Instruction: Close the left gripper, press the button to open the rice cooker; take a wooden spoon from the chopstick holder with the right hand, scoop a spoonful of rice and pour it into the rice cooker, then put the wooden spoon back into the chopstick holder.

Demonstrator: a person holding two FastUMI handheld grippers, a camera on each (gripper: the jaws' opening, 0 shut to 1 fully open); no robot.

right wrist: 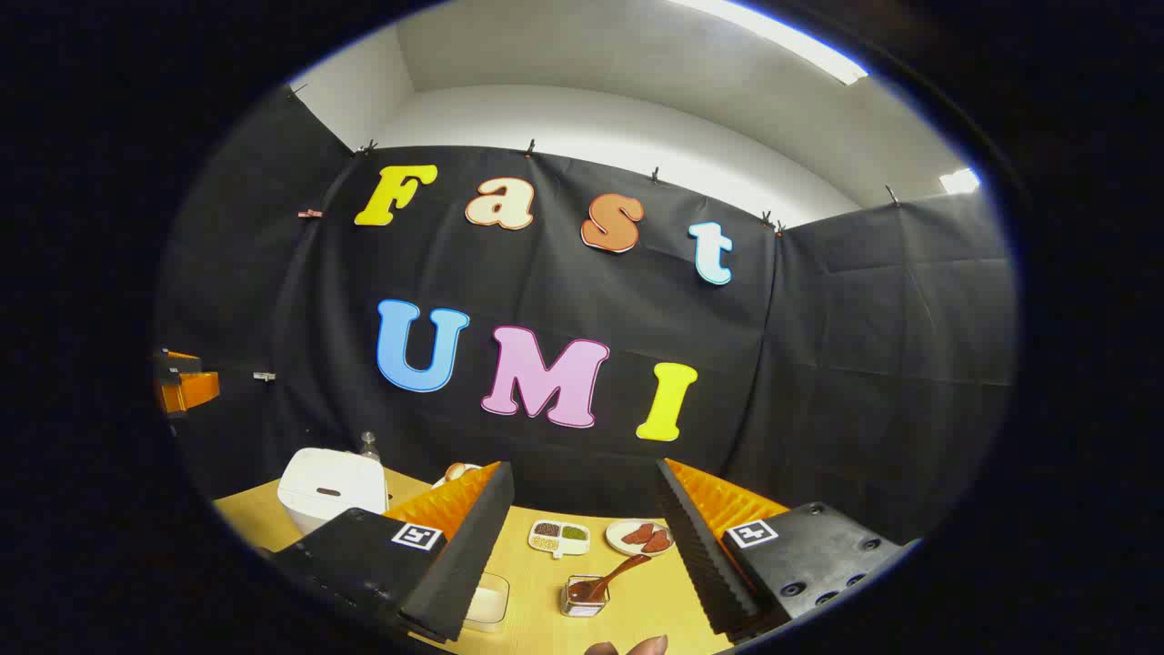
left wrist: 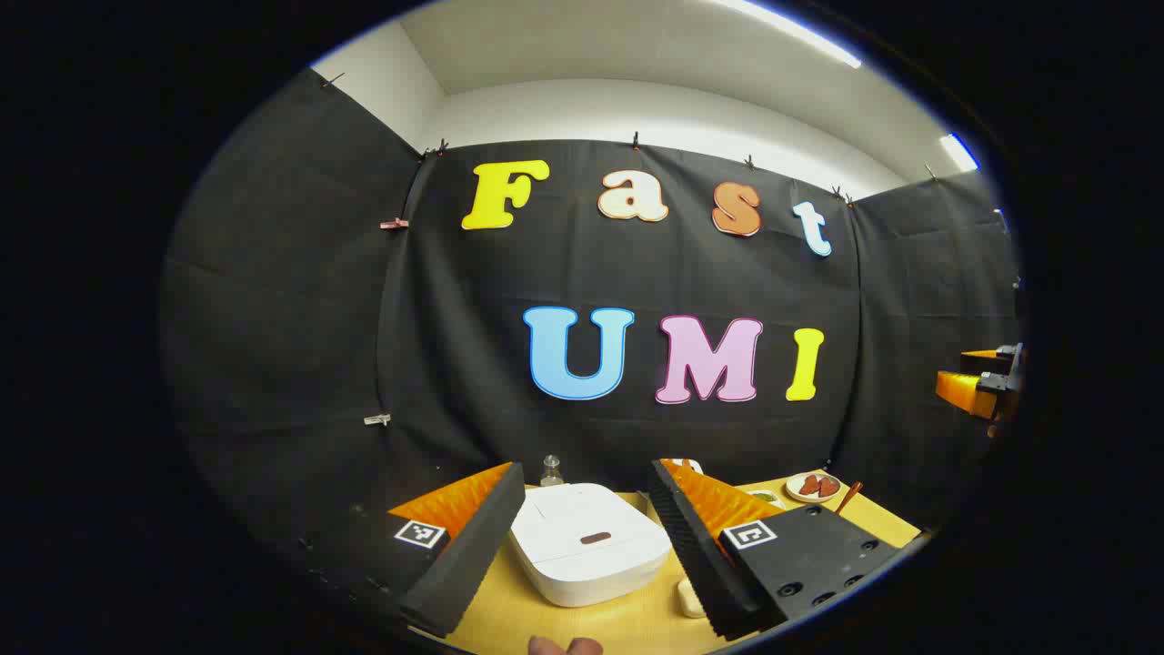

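We're at step zero: rice cooker (left wrist: 589, 544) sits lid-down on the table (left wrist: 637, 619), left gripper (left wrist: 587, 537) and right gripper (right wrist: 582, 537) fingers both apart, wooden spoon (right wrist: 611, 577) untouched in its holder.

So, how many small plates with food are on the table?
2. A divided dish with grains lies beside a round plate with reddish pieces, both toward the far edge of the table, between the right gripper's fingers. Others may be hidden behind the fingers.
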